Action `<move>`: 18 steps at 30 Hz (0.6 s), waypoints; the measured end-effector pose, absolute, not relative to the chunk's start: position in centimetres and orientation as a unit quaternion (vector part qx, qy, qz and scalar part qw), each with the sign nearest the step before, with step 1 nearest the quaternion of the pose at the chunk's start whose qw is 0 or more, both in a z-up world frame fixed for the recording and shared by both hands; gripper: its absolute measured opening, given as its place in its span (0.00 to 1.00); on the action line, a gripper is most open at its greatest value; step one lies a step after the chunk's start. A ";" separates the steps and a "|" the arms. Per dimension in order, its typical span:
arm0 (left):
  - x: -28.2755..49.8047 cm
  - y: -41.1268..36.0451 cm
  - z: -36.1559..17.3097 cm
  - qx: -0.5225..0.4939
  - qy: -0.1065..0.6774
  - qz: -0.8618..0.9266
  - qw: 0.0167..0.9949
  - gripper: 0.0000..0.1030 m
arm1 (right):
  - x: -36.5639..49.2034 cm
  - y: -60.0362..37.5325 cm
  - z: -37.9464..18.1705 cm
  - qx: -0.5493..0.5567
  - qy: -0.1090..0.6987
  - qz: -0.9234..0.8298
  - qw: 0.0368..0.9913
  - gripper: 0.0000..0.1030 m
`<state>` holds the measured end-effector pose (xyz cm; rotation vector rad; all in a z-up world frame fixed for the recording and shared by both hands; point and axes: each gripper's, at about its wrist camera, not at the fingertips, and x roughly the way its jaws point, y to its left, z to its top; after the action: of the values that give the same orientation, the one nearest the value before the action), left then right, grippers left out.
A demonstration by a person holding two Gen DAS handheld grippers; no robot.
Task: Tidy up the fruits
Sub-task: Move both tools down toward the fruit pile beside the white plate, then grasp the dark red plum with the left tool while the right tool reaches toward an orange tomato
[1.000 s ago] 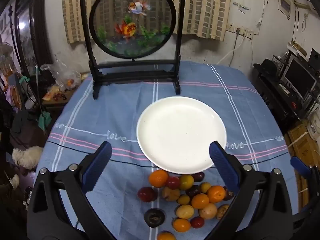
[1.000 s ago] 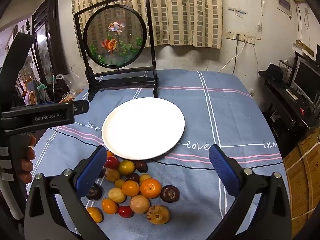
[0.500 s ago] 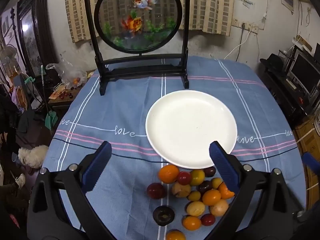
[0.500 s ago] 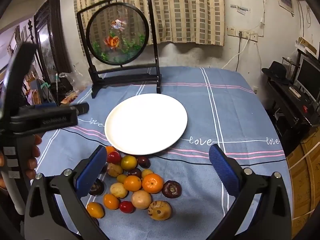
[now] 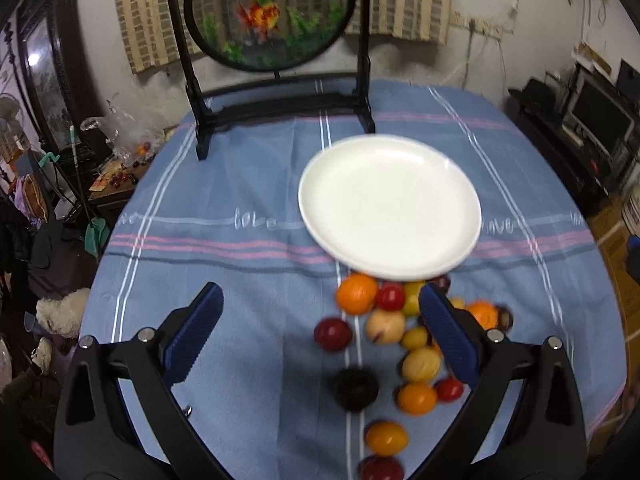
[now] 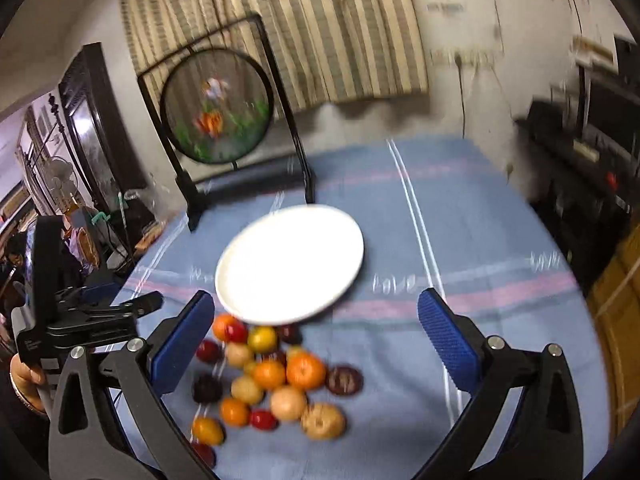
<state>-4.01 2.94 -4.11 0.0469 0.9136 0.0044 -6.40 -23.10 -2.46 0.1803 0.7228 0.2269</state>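
- Fruits [image 5: 400, 344] are all heaped in a loose pile on the blue tablecloth [image 5: 240, 280], right at the near edge of the white plate [image 5: 390, 206]. None on the plate, it's bare.
- Mix looks like oranges, small red ones, yellowish ones and a couple of dark, nearly black ones. A big orange one [image 5: 356, 294] sits just beside the plate rim, and a dark one [image 5: 355, 389] is a bit apart on the near side.
- Left gripper [image 5: 320, 340] hangs over the near edge of the pile with its blue pads spread wide, nothing in them.
- Right gripper [image 6: 312, 344], same deal: wide apart and empty, with the pile showing between its fingers.
- Readable writing: the cloth has "love" woven in white along a stripe [image 5: 256, 220]; it also shows in the right wrist view [image 6: 394, 282], though blurry.
- Behind the plate stands a round goldfish screen [image 5: 272, 12] in a black frame.
- The left tool's label in the right view is too smeared to read.
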 end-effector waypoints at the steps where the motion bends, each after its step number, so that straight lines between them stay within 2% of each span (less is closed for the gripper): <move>1: -4.5 3.0 -4.6 0.025 0.447 -0.004 0.894 0.97 | -6.6 -23.0 -3.2 0.080 0.369 0.116 0.919 0.99; 12: -13.6 -0.3 -11.9 0.083 0.524 -0.147 0.835 0.97 | -9.4 -22.2 -9.9 0.026 0.482 0.143 0.864 0.99; 18: -14.3 -0.5 -14.6 0.052 0.547 -0.139 0.824 0.97 | -10.6 -20.4 -11.9 0.012 0.512 0.178 0.840 0.99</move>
<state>-14.30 -0.53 -14.60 0.1100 1.1625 -0.2952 -10.63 -20.39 -11.88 0.0245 1.0826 0.3759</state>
